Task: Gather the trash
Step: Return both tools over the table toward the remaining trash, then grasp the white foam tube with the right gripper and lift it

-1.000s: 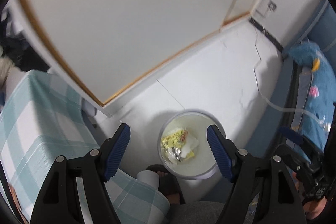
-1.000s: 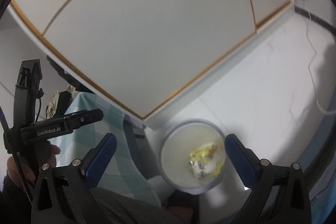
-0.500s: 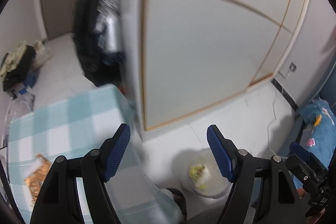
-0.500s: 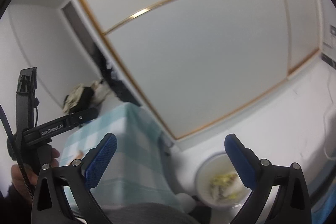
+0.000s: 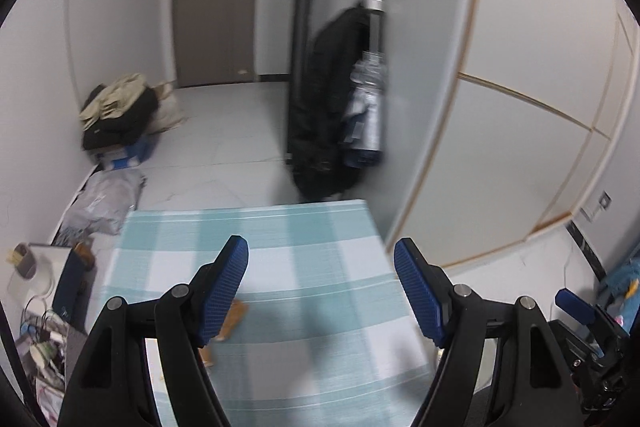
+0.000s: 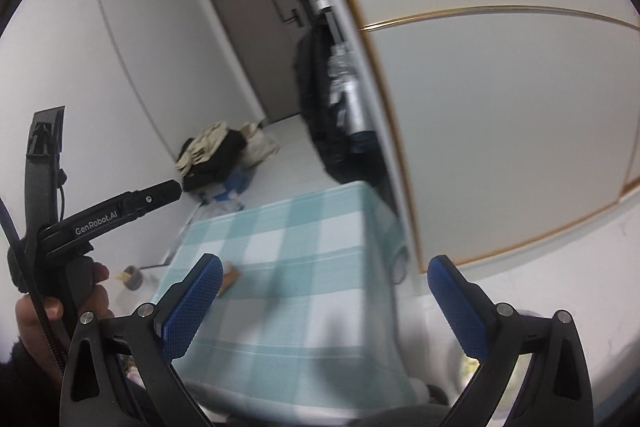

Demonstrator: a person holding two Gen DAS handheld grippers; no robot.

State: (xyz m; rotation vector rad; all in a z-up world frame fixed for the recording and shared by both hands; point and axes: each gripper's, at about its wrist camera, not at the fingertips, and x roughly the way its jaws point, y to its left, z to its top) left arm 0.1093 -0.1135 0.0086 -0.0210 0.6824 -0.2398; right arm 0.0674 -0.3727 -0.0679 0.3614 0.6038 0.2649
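Your left gripper (image 5: 320,281) is held above the checked tablecloth (image 5: 320,247), jaws spread wide with nothing between them. Your right gripper (image 6: 322,301) is likewise spread and empty over the same cloth. An orange-brown wrapper (image 5: 232,319) lies on the cloth, partly hidden behind the left finger of your left gripper; the right view shows it just beside the left fingertip. Frames are blurred. A dark bag (image 5: 324,103) leans against the white panel wall (image 5: 500,107)
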